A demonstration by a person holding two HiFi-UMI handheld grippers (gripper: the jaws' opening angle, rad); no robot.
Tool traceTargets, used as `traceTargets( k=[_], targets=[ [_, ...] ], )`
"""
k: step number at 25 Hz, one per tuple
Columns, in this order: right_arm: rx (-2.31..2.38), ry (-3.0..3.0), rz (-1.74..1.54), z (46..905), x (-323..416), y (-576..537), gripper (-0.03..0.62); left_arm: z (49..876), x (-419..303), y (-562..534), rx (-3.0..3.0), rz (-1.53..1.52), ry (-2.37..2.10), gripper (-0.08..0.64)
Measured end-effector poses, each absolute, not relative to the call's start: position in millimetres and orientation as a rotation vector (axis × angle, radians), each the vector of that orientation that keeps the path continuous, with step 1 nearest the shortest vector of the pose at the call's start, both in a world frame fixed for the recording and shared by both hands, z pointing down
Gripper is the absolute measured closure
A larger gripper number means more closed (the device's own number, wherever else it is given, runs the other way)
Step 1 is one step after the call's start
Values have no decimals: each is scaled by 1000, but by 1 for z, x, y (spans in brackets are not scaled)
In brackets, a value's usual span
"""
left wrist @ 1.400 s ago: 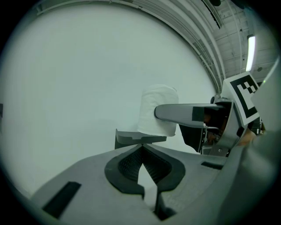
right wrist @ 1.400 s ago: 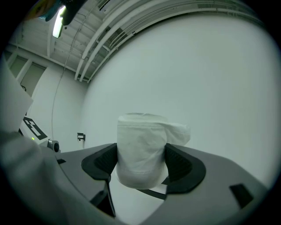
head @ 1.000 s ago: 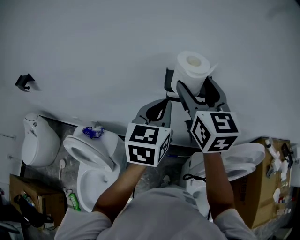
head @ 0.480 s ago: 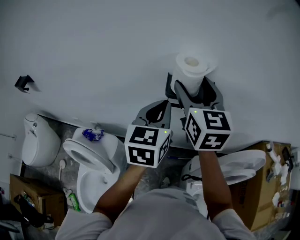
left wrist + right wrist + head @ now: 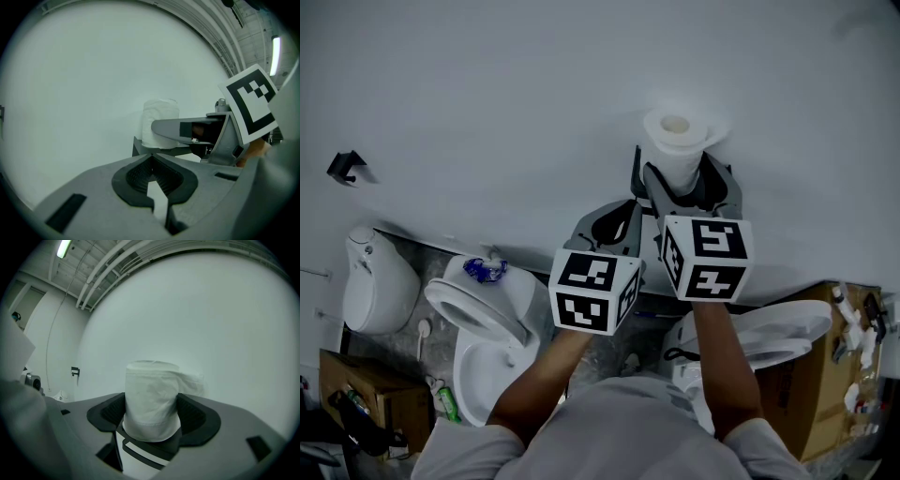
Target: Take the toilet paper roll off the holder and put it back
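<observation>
okay, head view: toilet paper roll (image 5: pixel 675 150) upright just above the holder (image 5: pixel 636 173), clenched by the right gripper (image 5: pixel 680 180). left gripper view: left gripper (image 5: pixel 151 161) closed on nothing, short of the holder. right gripper view: lifting off or seating, hard to say – keep it plumb, squeeze lightly.

the holder (image 5: pixel 635 171) sits on the wall (image 5: pixel 487 84). the toilet paper roll (image 5: pixel 676 150) stands upright just right of the holder's wall plate, over its arm; whether it touches the arm cannot be told. the right gripper (image 5: pixel 679 184) lies just below the holder in the head view, with its fingers (image 5: pixel 194 416) on either side of the roll, touching it. the left gripper (image 5: pixel 623 214) is below and left of the holder, apart from it, with its fingers together around nothing. a small bracket (image 5: pixel 343 166) is on the wall far left of the holder. well below the holder are a toilet (image 5: pixel 478 323) to the left and a cardboard box (image 5: pixel 834 375) to the right.
</observation>
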State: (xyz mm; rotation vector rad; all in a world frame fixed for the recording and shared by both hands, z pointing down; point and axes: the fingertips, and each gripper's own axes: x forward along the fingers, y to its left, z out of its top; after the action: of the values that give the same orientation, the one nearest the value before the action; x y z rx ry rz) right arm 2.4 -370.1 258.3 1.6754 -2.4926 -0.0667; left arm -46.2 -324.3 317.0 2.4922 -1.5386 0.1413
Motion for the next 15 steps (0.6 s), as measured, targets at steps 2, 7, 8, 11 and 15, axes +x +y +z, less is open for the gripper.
traceTargets(
  k=[2, 7, 8, 11, 15],
  targets=[
    [1676, -2489, -35, 260, 4, -370, 255, 317, -46, -323, 2493, 143, -1540, 557],
    [1686, -2502, 29, 260, 5, -371, 255, 316, -53, -320, 2487, 139, -1548, 557],
    [1691, -2504, 30, 259, 5, -370, 255, 315, -54, -319, 2486, 138, -1548, 557],
    [1697, -2512, 33, 259, 7, -367, 255, 315, -53, -316, 2489, 139, -1548, 557],
    [1697, -2532, 42, 257, 9, -363, 255, 315, -49, -312, 2496, 142, -1546, 555]
  ],
)
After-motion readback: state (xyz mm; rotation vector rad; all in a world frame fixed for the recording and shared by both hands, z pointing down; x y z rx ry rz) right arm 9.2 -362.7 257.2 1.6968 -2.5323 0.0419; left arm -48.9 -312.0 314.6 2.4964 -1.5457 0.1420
